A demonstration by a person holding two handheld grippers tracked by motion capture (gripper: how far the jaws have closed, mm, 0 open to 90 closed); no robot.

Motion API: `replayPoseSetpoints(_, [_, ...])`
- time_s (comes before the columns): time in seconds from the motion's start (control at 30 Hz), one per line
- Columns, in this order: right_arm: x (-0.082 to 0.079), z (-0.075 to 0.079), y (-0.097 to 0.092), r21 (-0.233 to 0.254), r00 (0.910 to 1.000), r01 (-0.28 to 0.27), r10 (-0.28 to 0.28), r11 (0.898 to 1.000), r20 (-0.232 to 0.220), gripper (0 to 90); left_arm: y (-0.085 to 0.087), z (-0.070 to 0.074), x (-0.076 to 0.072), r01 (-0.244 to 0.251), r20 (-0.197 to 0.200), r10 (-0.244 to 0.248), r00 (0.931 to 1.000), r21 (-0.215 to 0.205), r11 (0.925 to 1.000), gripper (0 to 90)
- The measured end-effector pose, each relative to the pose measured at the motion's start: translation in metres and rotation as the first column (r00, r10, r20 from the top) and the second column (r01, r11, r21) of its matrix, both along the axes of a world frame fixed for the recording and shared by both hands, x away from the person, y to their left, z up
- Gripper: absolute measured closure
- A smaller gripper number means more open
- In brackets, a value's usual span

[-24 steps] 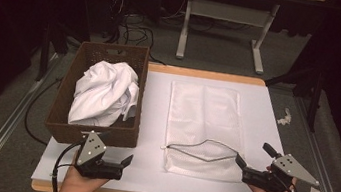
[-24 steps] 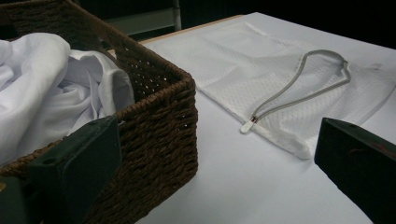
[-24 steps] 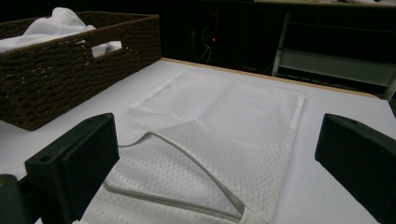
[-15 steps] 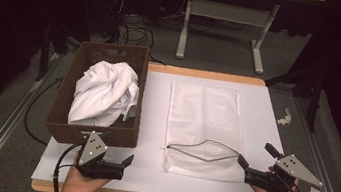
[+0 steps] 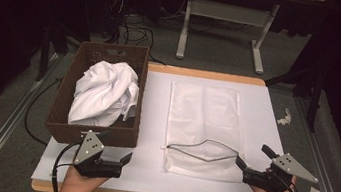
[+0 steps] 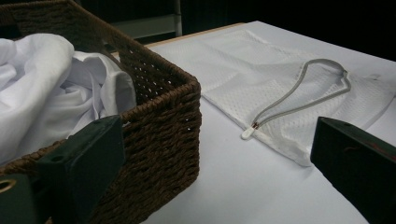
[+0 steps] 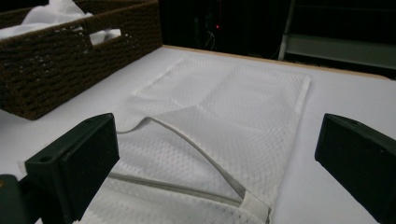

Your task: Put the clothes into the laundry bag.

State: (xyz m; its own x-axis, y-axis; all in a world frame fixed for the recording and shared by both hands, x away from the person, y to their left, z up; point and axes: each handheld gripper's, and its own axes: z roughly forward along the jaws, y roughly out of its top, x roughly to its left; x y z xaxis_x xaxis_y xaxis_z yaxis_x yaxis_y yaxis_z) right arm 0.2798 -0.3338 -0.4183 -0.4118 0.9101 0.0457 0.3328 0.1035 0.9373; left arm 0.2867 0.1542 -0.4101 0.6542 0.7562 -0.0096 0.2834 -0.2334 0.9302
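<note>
- The mesh laundry bag lies flat on the white desk, right of centre, between the two grippers and slightly beyond them.
- Its long axis runs near to far. The closed short edge points to the far side of the desk; the zippered mouth points to the near edge.
- The zipper is undone across the near end. Its upper edge is lifted into a shallow arch, so the mouth gapes a little. The zipper pull lies at the left end of the mouth, flat on the desk.
- The brown wicker basket stands just left of the bag, apart from it, with its long axis also near to far. A crumpled white cloth fills it.
- The left gripper rests low over the near left part of the desk, just in front of the near wall of the basket. It points right and slightly far, toward the zipper pull. Its jaws stand wide apart and released; they hold nothing and touch nothing.
- The right gripper is held at the near right, just beside the near right corner of the bag. It points left and far, along the open mouth. Its jaws are spread wide and empty; in the right gripper view the bag lies between and beyond them, with no pad pressing on the mesh.
</note>
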Motion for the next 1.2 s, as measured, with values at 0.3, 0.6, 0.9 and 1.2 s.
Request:
replayPoseSetpoints(0.3, [0.023,-0.041,-0.020,-0.076,0.9739,0.073,-0.088,0.994,-0.209,40.7,0.000,-0.001,0.000,0.004,-0.006,-0.004,1.0000,-0.011,0.9999,12.8])
replayPoseSetpoints(0.6, [0.093,-0.052,-0.037,-0.067,0.9449,0.148,-0.161,0.987,-0.285,49.5,-0.003,-0.003,-0.001,0.017,0.000,-0.017,0.9999,0.001,0.9999,14.9])
replayPoseSetpoints(0.9, [0.145,-0.060,-0.018,-0.138,0.9160,0.146,-0.187,0.980,-0.355,70.8,0.000,-0.005,0.001,0.008,-0.005,-0.008,1.0000,-0.007,0.9999,15.1])
replayPoseSetpoints(1.2, [0.140,-0.056,-0.029,-0.176,0.9117,0.137,-0.193,0.975,-0.362,90.0,-0.003,-0.004,-0.001,0.024,-0.007,-0.024,0.9997,-0.005,0.9997,15.8])
